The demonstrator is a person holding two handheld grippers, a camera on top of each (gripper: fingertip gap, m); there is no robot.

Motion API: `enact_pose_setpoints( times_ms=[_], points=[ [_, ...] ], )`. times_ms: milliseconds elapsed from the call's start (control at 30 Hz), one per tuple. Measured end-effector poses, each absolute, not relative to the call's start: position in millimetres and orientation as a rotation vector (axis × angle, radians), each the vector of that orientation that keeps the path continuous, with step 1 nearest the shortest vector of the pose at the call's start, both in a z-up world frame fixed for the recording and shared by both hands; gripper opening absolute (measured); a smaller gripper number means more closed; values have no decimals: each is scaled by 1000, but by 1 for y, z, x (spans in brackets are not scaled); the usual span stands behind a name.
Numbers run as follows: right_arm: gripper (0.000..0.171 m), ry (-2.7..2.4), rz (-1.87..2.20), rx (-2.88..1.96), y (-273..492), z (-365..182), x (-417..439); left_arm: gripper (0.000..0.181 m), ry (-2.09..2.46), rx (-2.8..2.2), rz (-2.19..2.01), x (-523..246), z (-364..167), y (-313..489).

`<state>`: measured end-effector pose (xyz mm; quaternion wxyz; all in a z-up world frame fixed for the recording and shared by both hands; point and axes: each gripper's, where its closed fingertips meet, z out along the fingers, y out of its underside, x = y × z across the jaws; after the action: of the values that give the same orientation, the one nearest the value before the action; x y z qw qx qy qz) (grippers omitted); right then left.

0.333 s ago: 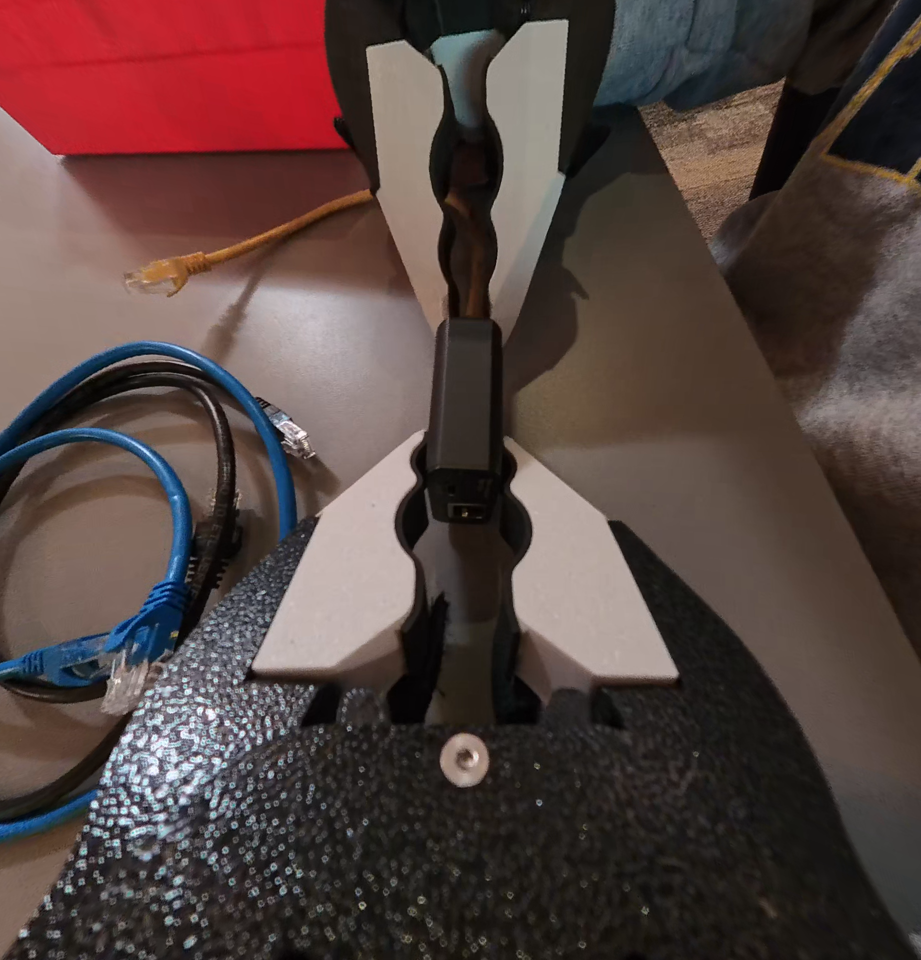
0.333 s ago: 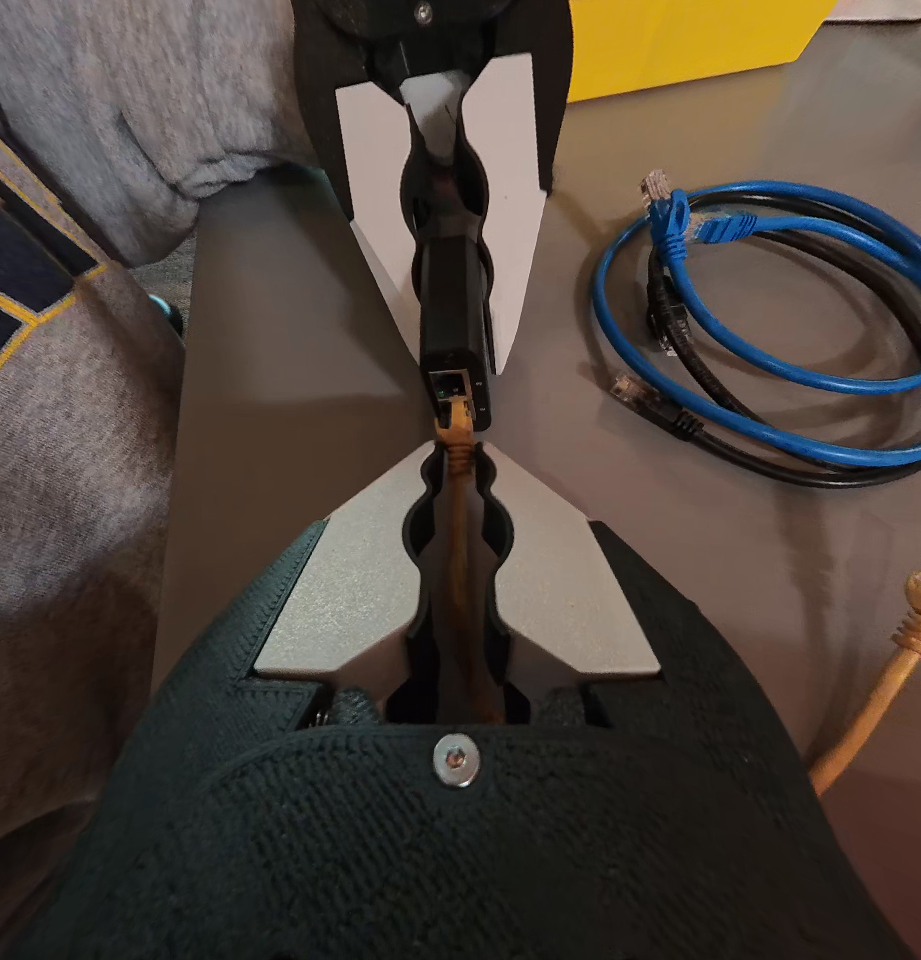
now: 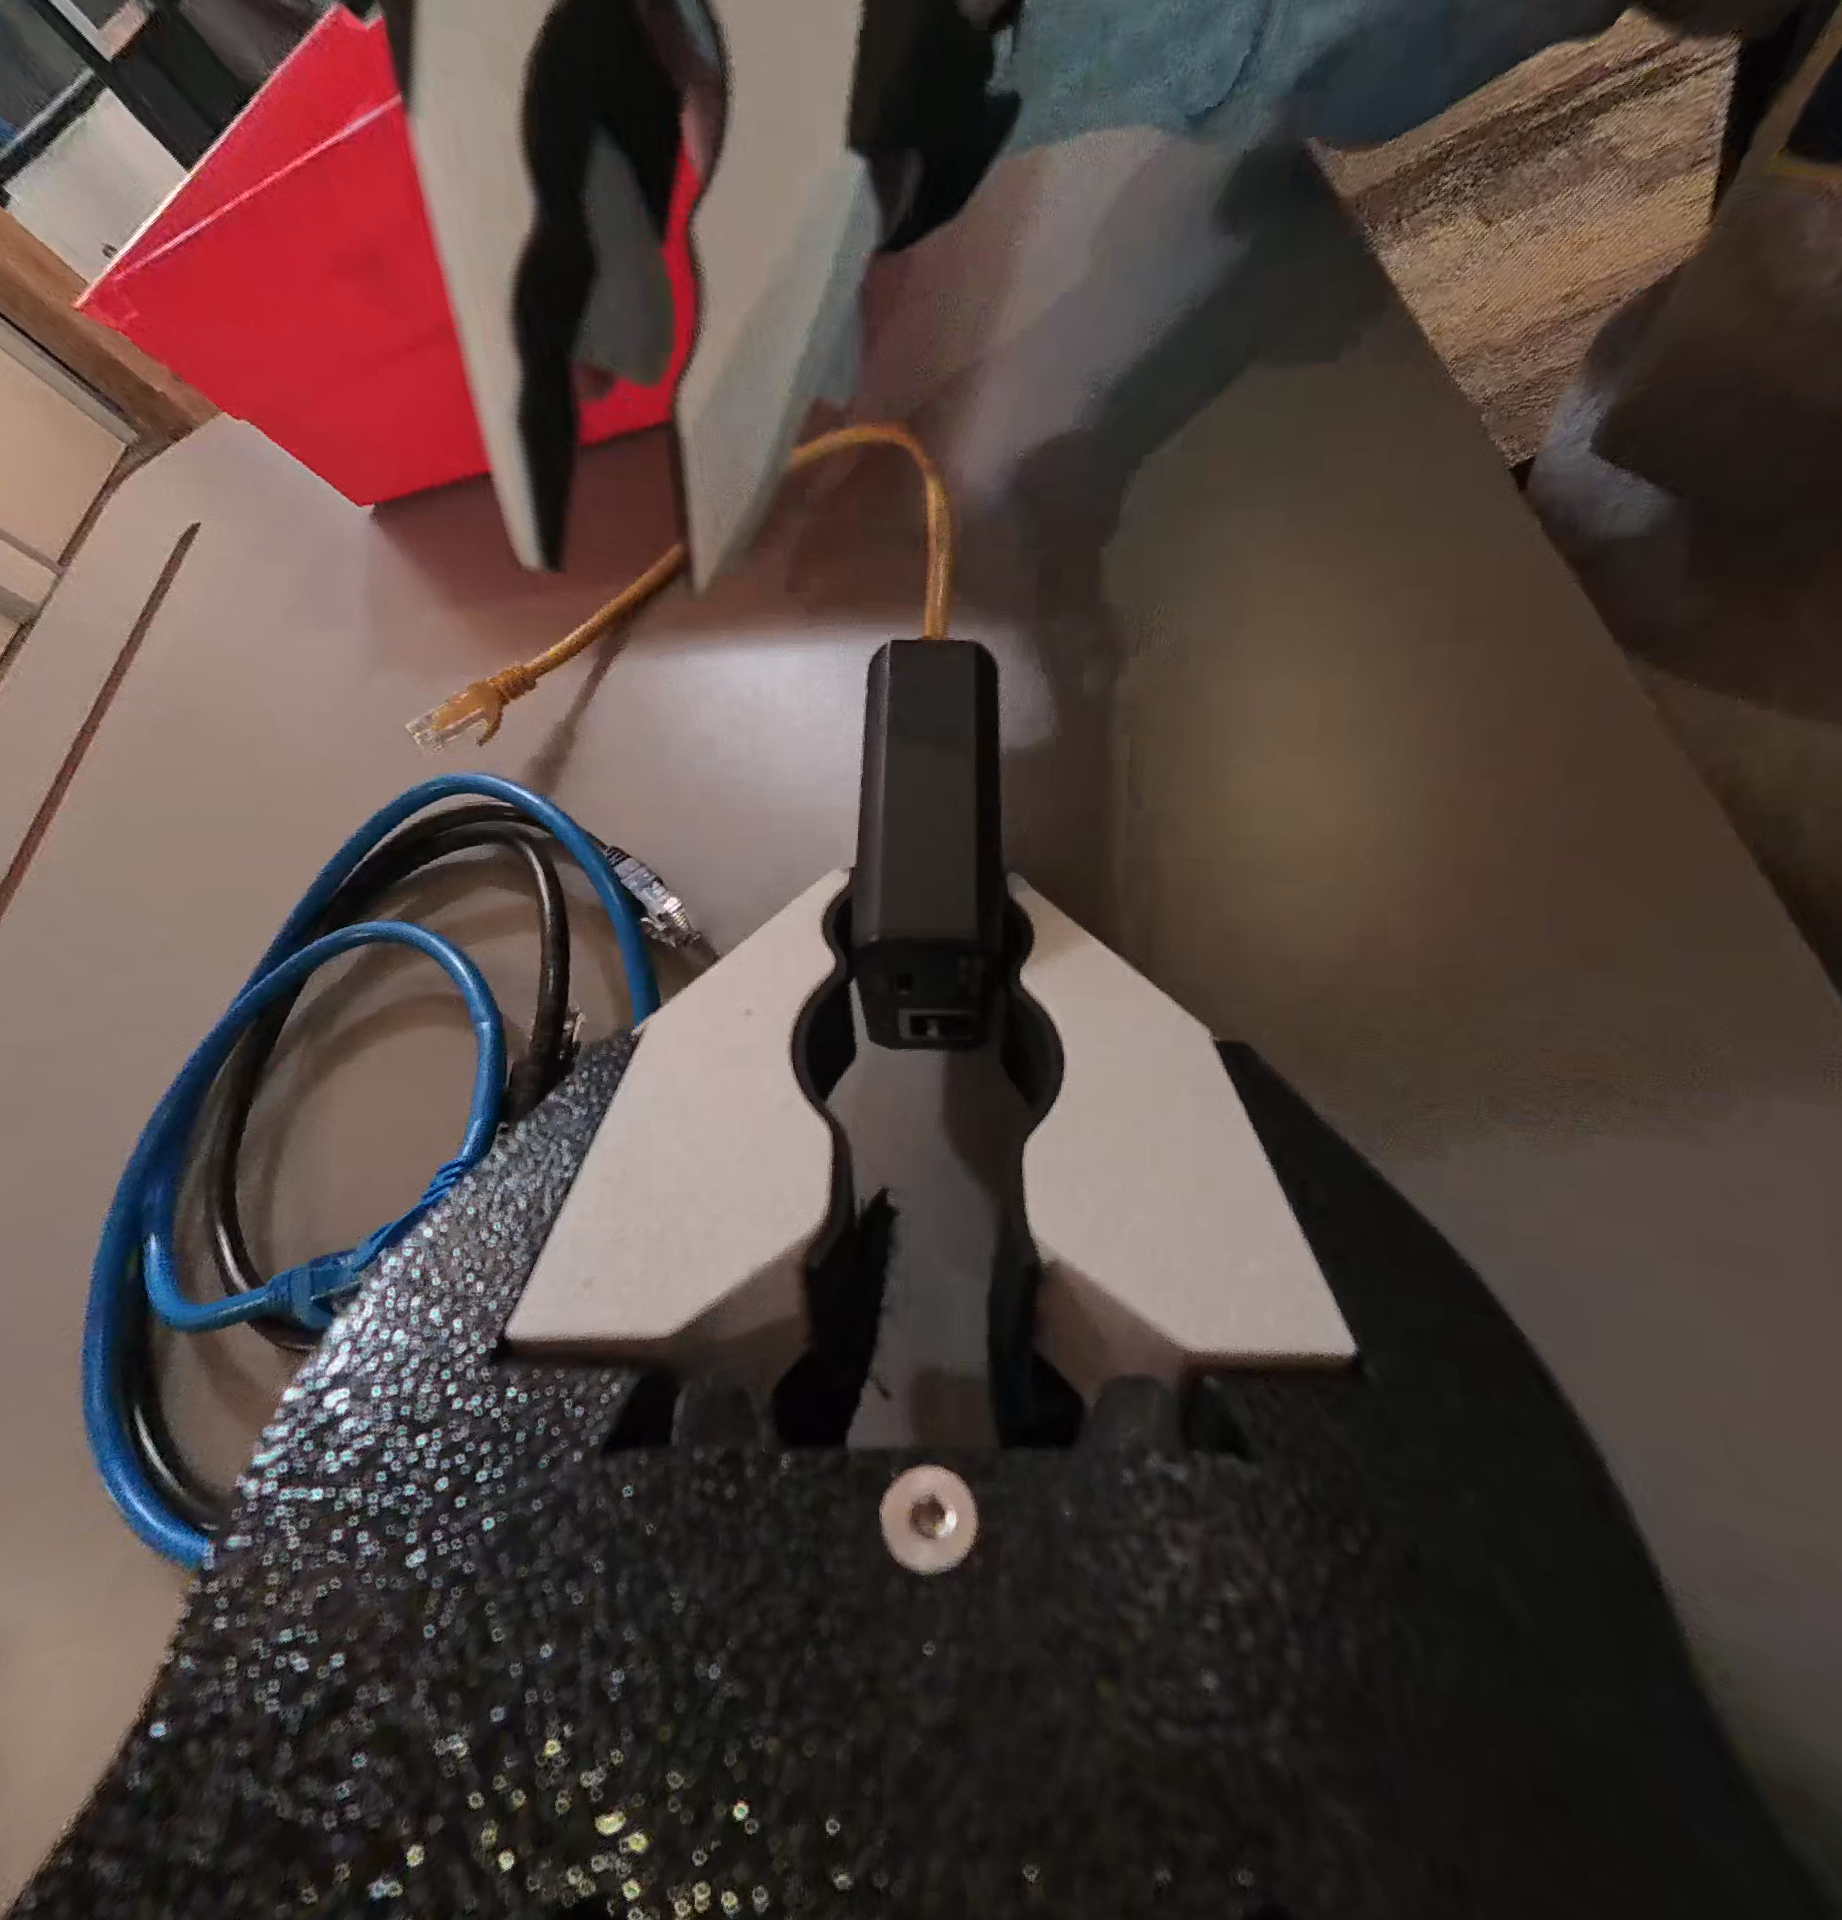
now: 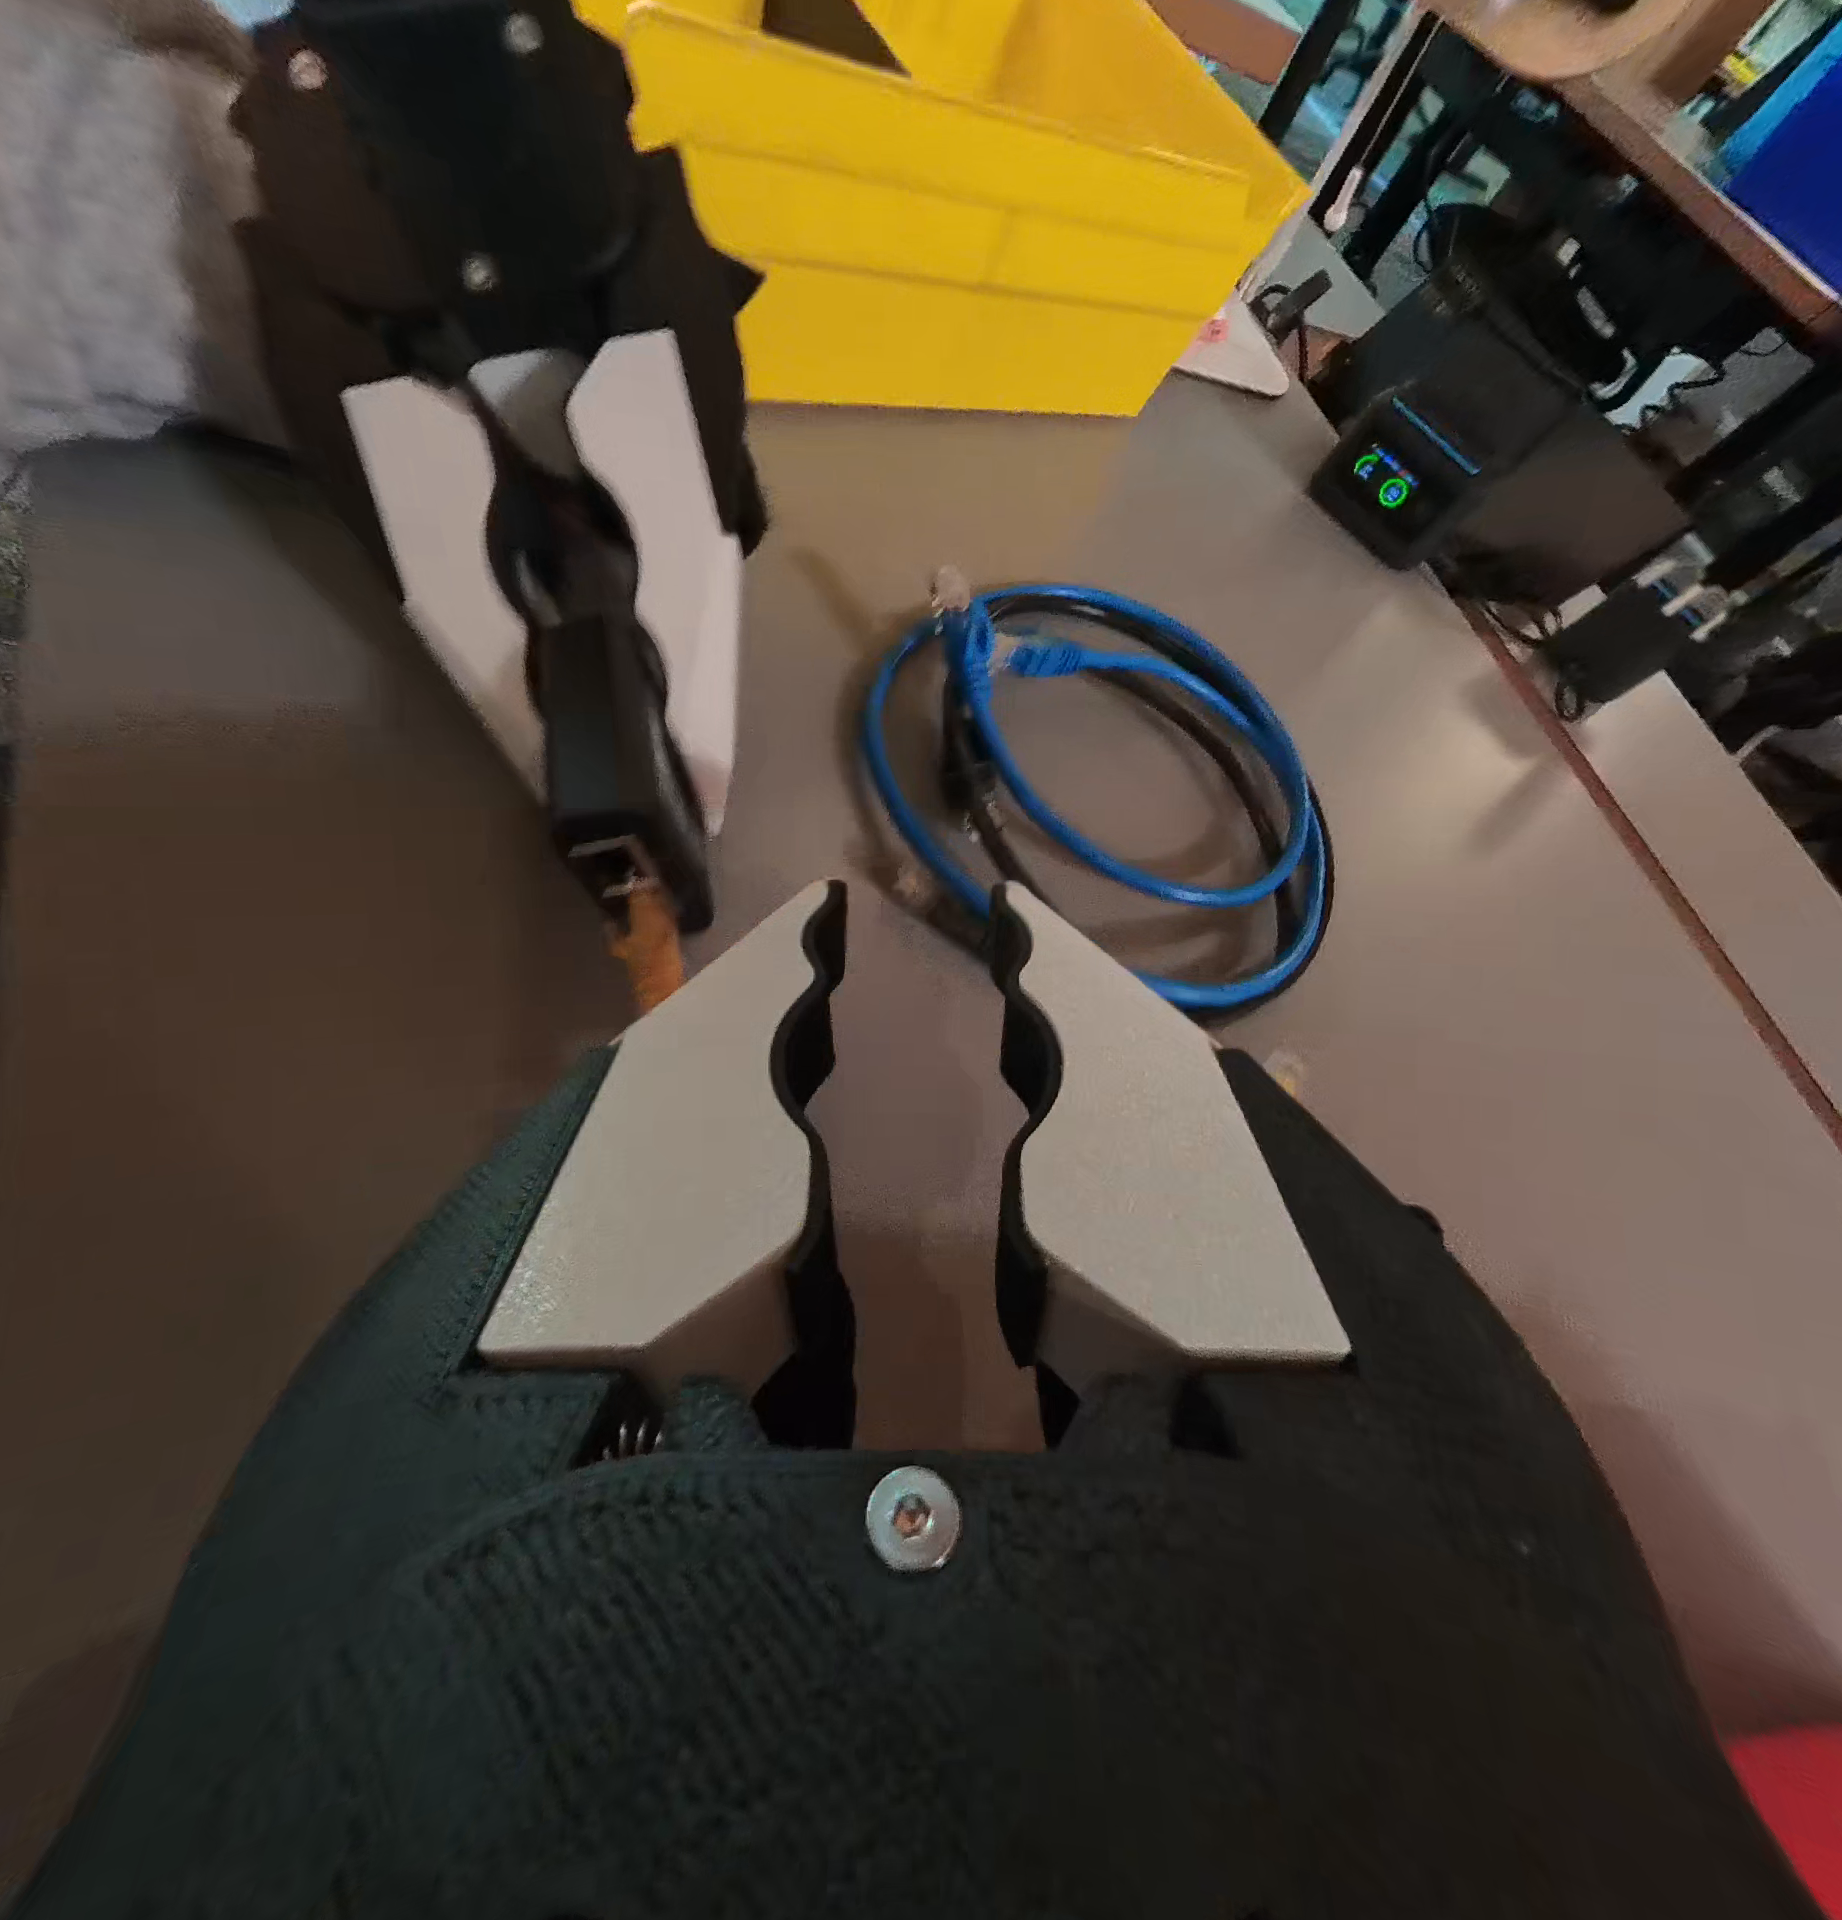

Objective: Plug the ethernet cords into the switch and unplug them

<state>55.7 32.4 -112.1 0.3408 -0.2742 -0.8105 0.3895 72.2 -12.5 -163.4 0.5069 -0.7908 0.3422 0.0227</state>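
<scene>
My left gripper is shut on a small black switch, held above the table; it also shows in the right wrist view. An orange ethernet cord is plugged into the switch's far end, and its plug shows in the right wrist view. The cord's other plug lies loose on the table. My right gripper is open and empty, drawn back from the switch; it also shows in the left wrist view. Coiled blue and black cords lie beyond it.
A red bin stands at the far left of the left wrist view. A yellow bin stands behind the coiled cords in the right wrist view. The grey table ends at an edge on the right, with dark equipment beyond. A person's grey sleeve is close by.
My right gripper has let go of the orange cord, opened and pulled back up and away. The cord stays plugged into the switch. My left gripper still holds the switch.
</scene>
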Motion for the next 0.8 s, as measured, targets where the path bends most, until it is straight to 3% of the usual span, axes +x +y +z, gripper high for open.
enact_pose_setpoints(
  times_ms=[33,300,533,600,633,800],
  points=[
    [28,-2110,1020,-717,29,-110,46,22,822,-1904,68,71,-163,-12],
    [24,-2369,874,-592,4,-135,-38,22,833,-1885,95,72,-162,-12],
    [30,-2623,983,-615,-10,-162,-51,23,839,-1882,93,73,-162,-12],
    [26,-2647,1004,-621,-14,-164,-52,22,841,-1881,90,73,-163,-12],
    [16,-2654,1017,-616,-16,-165,-51,22,841,-1881,89,73,-162,-12],
    [9,-2461,979,-579,-2,-141,-58,22,837,-1873,119,71,-162,-13]
  ],
)
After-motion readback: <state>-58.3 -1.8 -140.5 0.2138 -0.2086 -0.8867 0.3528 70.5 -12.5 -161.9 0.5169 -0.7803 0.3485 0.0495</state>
